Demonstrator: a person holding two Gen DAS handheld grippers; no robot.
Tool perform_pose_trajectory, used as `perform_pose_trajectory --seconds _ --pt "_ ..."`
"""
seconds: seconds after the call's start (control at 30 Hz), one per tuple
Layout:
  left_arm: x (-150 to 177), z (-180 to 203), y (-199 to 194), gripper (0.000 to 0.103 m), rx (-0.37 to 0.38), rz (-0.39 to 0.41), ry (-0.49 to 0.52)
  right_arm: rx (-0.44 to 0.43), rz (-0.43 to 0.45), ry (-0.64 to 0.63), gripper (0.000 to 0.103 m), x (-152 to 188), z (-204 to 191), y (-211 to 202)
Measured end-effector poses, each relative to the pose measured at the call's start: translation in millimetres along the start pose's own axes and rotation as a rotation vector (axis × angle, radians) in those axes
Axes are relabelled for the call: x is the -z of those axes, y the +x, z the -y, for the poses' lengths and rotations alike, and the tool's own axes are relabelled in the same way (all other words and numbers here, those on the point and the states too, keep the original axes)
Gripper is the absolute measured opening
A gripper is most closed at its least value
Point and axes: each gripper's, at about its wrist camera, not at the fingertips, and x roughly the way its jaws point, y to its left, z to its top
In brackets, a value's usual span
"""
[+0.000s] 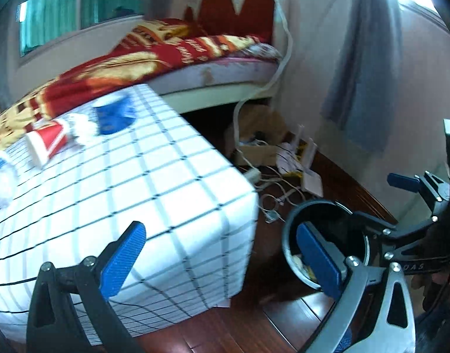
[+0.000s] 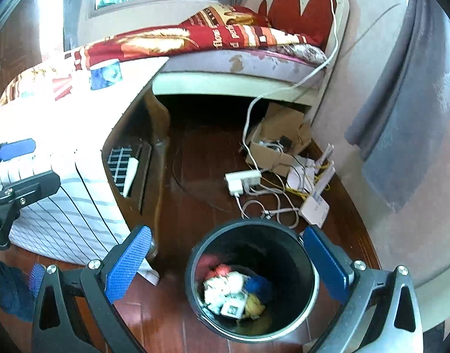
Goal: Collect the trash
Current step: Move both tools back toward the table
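1. Tongs on the right (image 2: 225,267): spread wide, nothing between them, hanging right over the black bin (image 2: 251,279).
2. Bin stands on the wood floor (image 2: 195,161) just beside the counter (image 2: 63,158); inside lie crumpled white, red, blue and yellow scraps (image 2: 235,289).
3. Left tongs (image 1: 222,261): also spread, holding nothing, one blue pad over the counter's near corner, the other over the bin rim (image 1: 286,235).
4. Counter top, checked cloth: red paper cup (image 1: 47,142) on its side, white crumpled paper (image 1: 82,128) just beside it, blue cup (image 1: 114,114) behind, more white wads (image 1: 1,176) at the far left edge. Blurry.
5. Floor beyond the bin: power strip (image 2: 244,180), tangled cables, white router (image 2: 314,206), open cardboard box (image 2: 279,144).
6. Bed (image 2: 225,58) with red patterned blanket sits behind the counter.
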Motion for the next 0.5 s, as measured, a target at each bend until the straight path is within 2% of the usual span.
perform_pose_trajectory --seconds 0.23,0.5 --pt "-1 -33 -10 0.103 -0.071 0.022 -0.036 -0.054 0.077 -0.012 0.103 -34 -36 -7" --pt "1 -79 -29 0.103 -0.169 0.046 -0.082 -0.128 0.108 -0.04 0.103 -58 -81 -2"
